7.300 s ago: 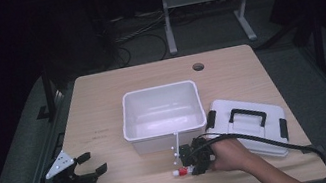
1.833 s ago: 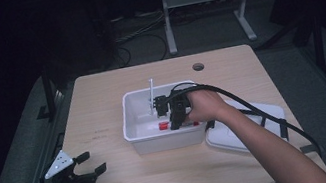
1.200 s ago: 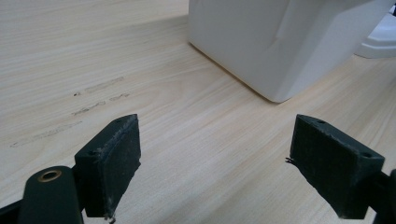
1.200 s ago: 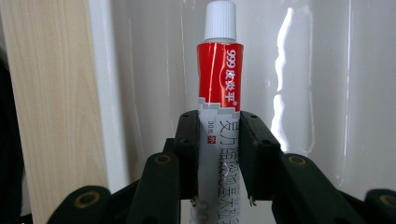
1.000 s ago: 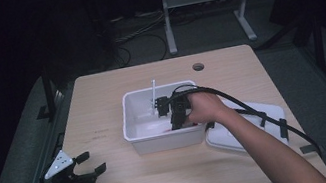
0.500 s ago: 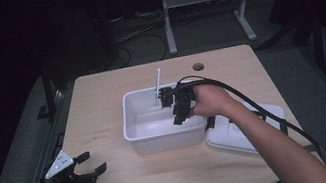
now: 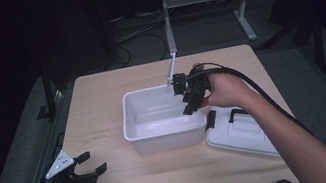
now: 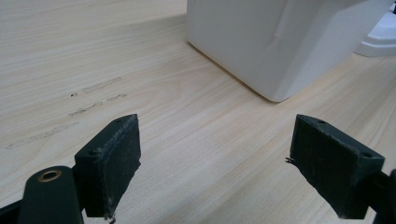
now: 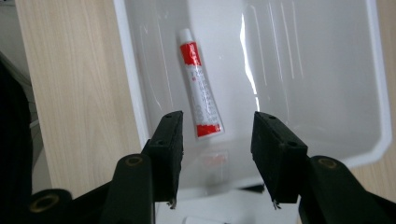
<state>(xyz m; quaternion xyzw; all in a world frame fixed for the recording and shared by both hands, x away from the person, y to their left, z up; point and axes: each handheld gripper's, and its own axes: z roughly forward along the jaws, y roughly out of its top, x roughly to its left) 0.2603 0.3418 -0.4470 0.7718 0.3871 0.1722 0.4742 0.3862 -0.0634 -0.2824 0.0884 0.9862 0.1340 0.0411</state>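
Right gripper view: tube lies flat in white bin, centre frame, above the right gripper; jaws parted, gripping nothing. High view: left gripper at lower left on table, jaws spread wide, empty. Lid just right of bin.

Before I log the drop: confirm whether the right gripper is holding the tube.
No. In the right gripper view the tube lies on the bin floor, apart from the open right gripper.
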